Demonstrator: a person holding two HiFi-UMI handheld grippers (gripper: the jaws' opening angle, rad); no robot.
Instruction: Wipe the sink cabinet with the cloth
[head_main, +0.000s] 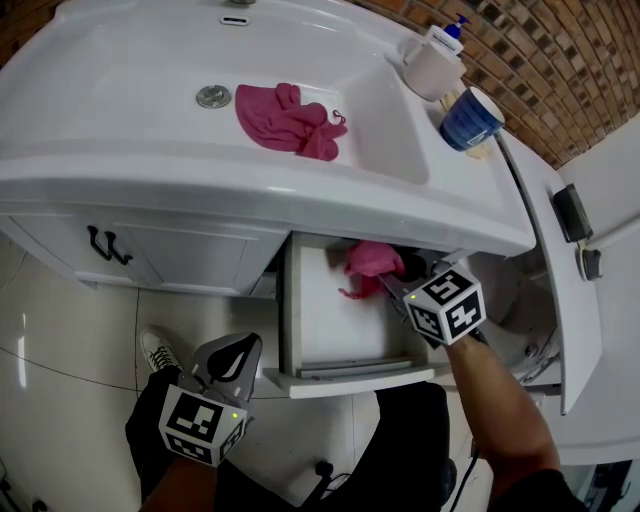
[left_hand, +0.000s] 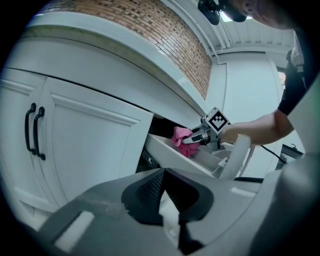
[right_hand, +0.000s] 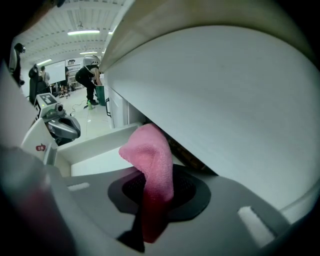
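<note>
- Wiping step in hand, by the look of it: right gripper (head_main: 392, 281) clamped on a pink cloth (head_main: 370, 260), reaching into the open drawer (head_main: 330, 335) of the sink cabinet
- Cloth bunched at the drawer's rear right, tail hanging below the jaws
- Left gripper (head_main: 236, 356) low and left of the drawer, jaws closed together, nothing between them
- Next move, probably: dragging the cloth across the drawer floor and walls with steady pressure
- Above the drawer: counter overhang (head_main: 300, 210), likely the main obstruction to reach
- Further above the drawer: sink basin (head_main: 150, 80) holding a second pink cloth (head_main: 285, 118); white cup (head_main: 432, 68) and blue cup (head_main: 470, 118) up to the right
- Left of the drawer: shut doors with black handles (head_main: 108, 245)
</note>
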